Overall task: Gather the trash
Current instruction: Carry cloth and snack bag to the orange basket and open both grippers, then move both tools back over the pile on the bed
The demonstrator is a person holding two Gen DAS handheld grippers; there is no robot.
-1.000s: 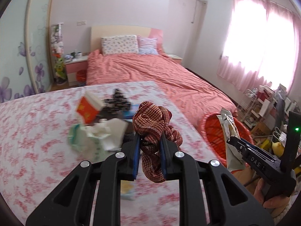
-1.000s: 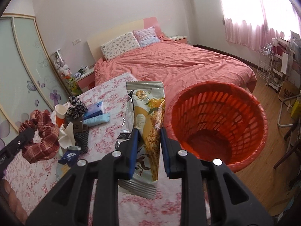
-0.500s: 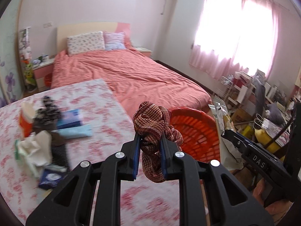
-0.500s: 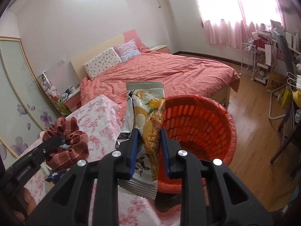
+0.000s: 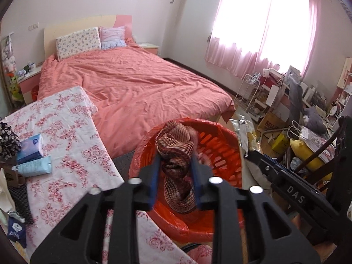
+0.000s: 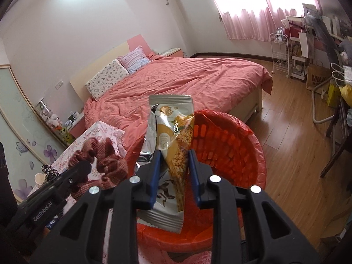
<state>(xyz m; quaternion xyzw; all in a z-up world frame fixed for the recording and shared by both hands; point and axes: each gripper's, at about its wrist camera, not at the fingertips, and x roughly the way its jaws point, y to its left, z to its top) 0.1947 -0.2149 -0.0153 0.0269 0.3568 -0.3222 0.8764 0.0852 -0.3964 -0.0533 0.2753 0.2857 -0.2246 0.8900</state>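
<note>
A: Your left gripper was clamped on the scrunchie, a bunched loop of ribbed, red-brown striped fabric, pinched between the blue pads and held right over the mouth of the trash basket.

B: And that basket was a round orange-red plastic tub with slotted walls and a thin red liner crinkled over its rim, standing at the near right edge of the table.

A: Your right gripper was closed on the snack wrapper: glossy foil, flat, serrated at both ends, printed yellow and cream, crumpled along one side. It hung above the basket's opening too.

B: From the right wrist you could see the scrunchie at the near left, beside the basket rim.

A: Left behind on the flowered pink-and-white tablecloth were two pale blue tissue packs, soft and rectangular, over at the left.

B: Far beyond lay the bed, its salmon cover wrinkled.
</note>
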